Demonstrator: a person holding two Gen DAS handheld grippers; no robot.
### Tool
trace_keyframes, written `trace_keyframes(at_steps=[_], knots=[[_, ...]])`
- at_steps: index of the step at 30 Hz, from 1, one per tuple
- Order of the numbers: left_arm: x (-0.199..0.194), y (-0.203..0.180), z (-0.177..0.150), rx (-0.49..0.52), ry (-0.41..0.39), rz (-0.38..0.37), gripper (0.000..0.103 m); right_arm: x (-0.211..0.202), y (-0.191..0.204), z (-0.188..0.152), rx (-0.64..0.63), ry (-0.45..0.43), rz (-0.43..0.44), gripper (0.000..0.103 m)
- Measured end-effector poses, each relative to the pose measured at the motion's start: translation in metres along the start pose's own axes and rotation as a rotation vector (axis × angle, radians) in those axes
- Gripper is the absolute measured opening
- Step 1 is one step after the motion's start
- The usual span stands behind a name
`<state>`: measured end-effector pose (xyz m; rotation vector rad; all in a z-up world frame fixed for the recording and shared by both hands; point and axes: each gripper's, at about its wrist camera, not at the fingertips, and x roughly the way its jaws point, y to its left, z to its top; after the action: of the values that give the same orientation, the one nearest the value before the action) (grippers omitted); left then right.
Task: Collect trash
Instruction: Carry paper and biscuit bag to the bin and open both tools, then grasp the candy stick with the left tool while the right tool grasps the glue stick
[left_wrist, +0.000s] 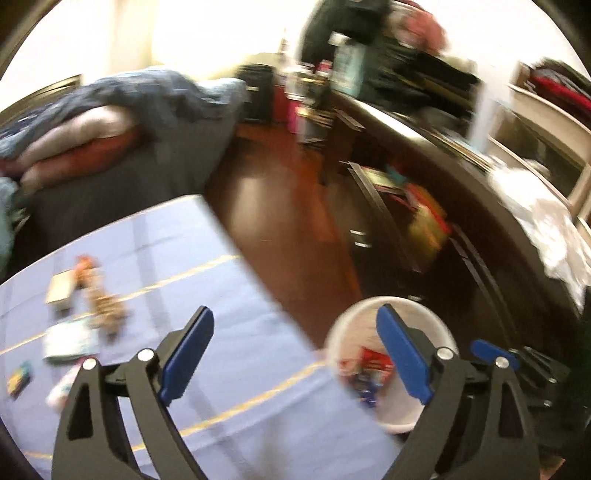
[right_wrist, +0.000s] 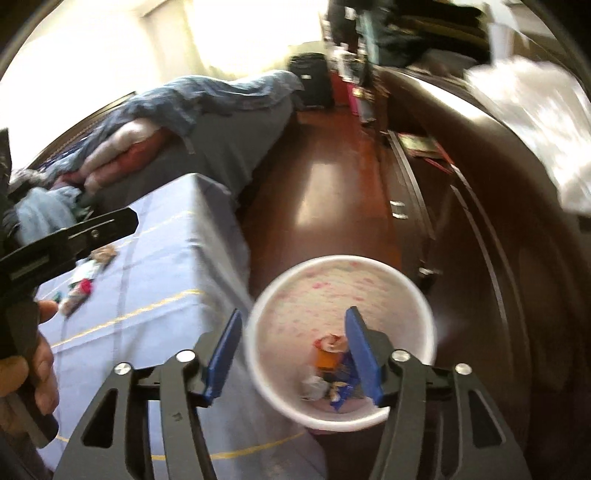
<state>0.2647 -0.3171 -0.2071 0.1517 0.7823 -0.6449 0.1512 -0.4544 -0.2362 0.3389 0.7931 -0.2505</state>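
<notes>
Blue pads line both tools, and both stand released with nothing between their fingers. The left tool (left_wrist: 295, 354) points down over the edge of a counter (left_wrist: 155, 258) draped in a lilac cloth with thin yellow stripes; its left finger hangs above the cloth and its right finger shows in front of a white bin (left_wrist: 391, 365) that stands on the dark wooden floor (left_wrist: 280, 221) just beside the counter. In that view the bin holds red and blue wrappers (left_wrist: 369, 369). More trash remains on the cloth, well to the left of the tool: a small tan box (left_wrist: 61, 290), a brownish crumpled piece (left_wrist: 105, 304), a pale flat packet (left_wrist: 70, 341) and a small dark colourful packet (left_wrist: 20, 378), all blurred. The right tool (right_wrist: 291, 354) hovers at the bin's near rim, its right finger over the inside of the bin (right_wrist: 295, 291) and its left finger just outside, above the counter's edge. From this side the bin's inner wall is white with faint pink speckles, and at its bottom lie an orange piece with a red and white top (right_wrist: 327, 350), a crumpled silvery scrap (right_wrist: 314, 386) and a blue wrapper (right_wrist: 345, 391). At the left border of the right view a hand (right_wrist: 33, 373) grips the black body of the left tool, and a few scraps (right_wrist: 83, 284) lie on the cloth beyond it. Behind the counter is a bed (right_wrist: 207, 122) heaped with blue and pink bedding, and a dark cabinet (right_wrist: 480, 229) runs along the right.
</notes>
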Motion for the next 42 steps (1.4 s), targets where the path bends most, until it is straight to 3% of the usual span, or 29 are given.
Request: trace_keyframes(at_steps=[5,10,16,20,25,30,42], knots=[[-0.035,0.076,-0.007,-0.095,-0.047,0.182,0.098,-0.002,0.071,0.004,-0.121,-0.012,0.111,0.075],[-0.064,0.153,-0.024,-0.211,-0.050,0.322,0.098,0.003,0.137,0.001,-0.244,0.003,0.208,0.075],[-0.074,0.249,-0.053,-0.405,-0.002,0.489,0.100,0.013,0.193,-0.005,-0.333,0.024,0.278,0.076],[-0.066,0.291,-0.067,-0.477,0.044,0.551,0.100,0.021,0.212,-0.005,-0.357,0.035,0.298,0.077],[-0.044,0.310,-0.074,-0.511,0.089,0.558,0.100,0.041,0.228,-0.002,-0.376,0.063,0.291,0.078],[-0.028,0.312,-0.072,-0.509,0.104,0.543,0.100,0.064,0.242,0.000,-0.387,0.098,0.274,0.080],[-0.014,0.309,-0.074,-0.498,0.122,0.594,0.100,0.092,0.265,0.001,-0.424,0.128,0.255,0.083]])
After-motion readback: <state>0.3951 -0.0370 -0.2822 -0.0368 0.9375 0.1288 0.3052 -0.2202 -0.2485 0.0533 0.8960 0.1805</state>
